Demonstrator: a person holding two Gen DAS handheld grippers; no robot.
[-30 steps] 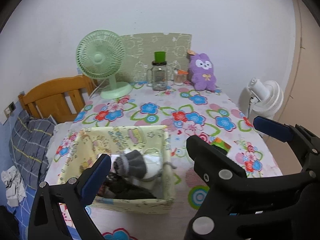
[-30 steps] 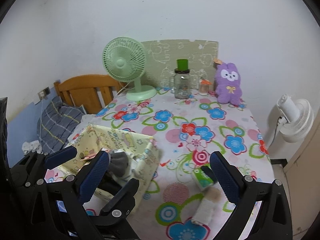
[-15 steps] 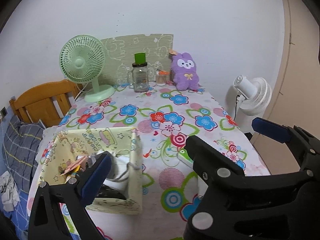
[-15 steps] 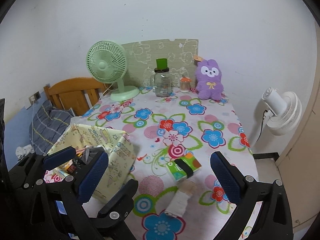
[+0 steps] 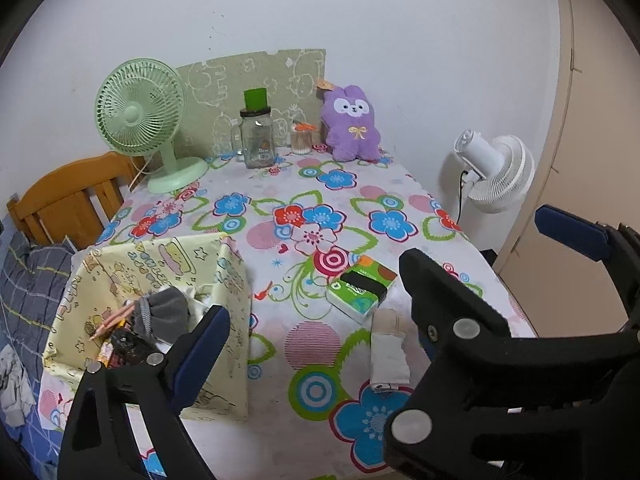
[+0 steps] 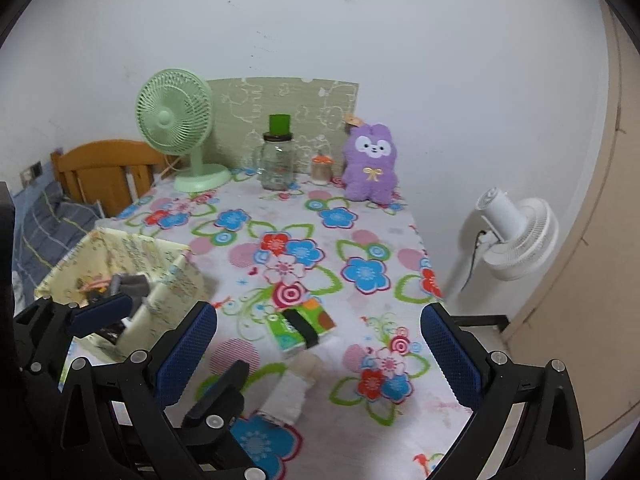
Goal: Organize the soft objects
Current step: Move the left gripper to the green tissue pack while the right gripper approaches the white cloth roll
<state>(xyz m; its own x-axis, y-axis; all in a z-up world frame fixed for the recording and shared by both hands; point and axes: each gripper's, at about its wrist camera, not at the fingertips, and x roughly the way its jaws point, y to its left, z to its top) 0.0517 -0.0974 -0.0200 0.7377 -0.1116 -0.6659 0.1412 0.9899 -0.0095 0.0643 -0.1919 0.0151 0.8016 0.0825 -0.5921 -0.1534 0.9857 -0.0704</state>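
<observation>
A flowered desk (image 6: 360, 240) stands against a white wall, a bed (image 5: 32, 280) at its left edge. The rolled white sock (image 6: 288, 394) lies near the front edge beside the yellow fabric bin (image 5: 224, 320). Both the left gripper (image 5: 320, 308) and right gripper (image 6: 316, 344) have fingers spread wide and empty, the left having just narrowed slightly.

Your left gripper (image 5: 316, 344) hangs wide, jaws just narrowing on nothing. The rolled sock (image 5: 388, 354) lies just right of the yellow fabric box (image 5: 224, 280), the tissue pack (image 5: 362, 288) touching it behind.
</observation>
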